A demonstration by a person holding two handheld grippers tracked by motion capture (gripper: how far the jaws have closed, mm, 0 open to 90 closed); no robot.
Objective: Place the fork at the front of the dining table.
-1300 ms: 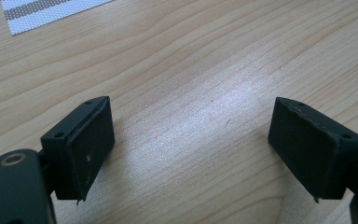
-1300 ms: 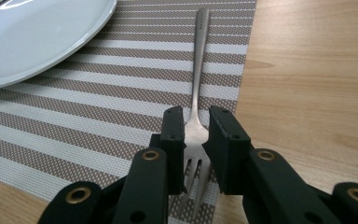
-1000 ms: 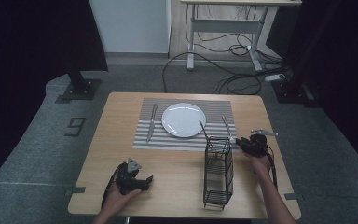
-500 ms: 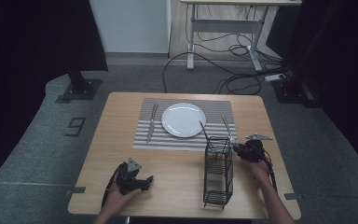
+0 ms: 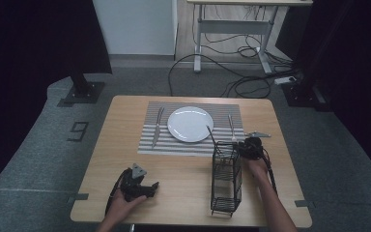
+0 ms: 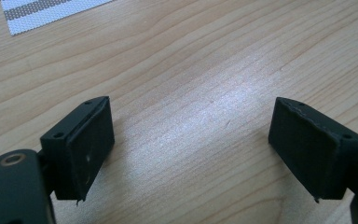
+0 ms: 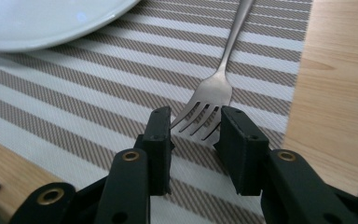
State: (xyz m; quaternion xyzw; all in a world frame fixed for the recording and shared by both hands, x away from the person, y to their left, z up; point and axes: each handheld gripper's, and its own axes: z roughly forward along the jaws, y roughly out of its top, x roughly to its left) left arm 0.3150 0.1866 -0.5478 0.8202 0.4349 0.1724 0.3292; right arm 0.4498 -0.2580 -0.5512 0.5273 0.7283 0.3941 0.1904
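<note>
Since the earlier frames the right gripper (image 5: 249, 146) has moved from the 3 o'clock edge of the light wooden surface (image 5: 183, 186) inward and forward, to the near end of the silver metal fork (image 5: 231, 128). The left gripper (image 5: 140, 186) has not shifted.

In the right gripper view the jaws stand partly open, one on each side of the fork's tines (image 7: 204, 117), low over the grey-and-white striped placemat (image 7: 121, 84); whether they touch the tines cannot be told. The fork lies at 3 o'clock of the round white plate (image 5: 190, 123), handle pointing to 12 o'clock. A silver knife (image 5: 157, 126) lies at 9 o'clock of the plate. A tall black wire cutlery basket (image 5: 225, 178) stands just beside the right gripper, at its 8 o'clock.

The left gripper rests near the 7 o'clock corner of the surface, jaws wide open over bare wood, holding nothing.
</note>
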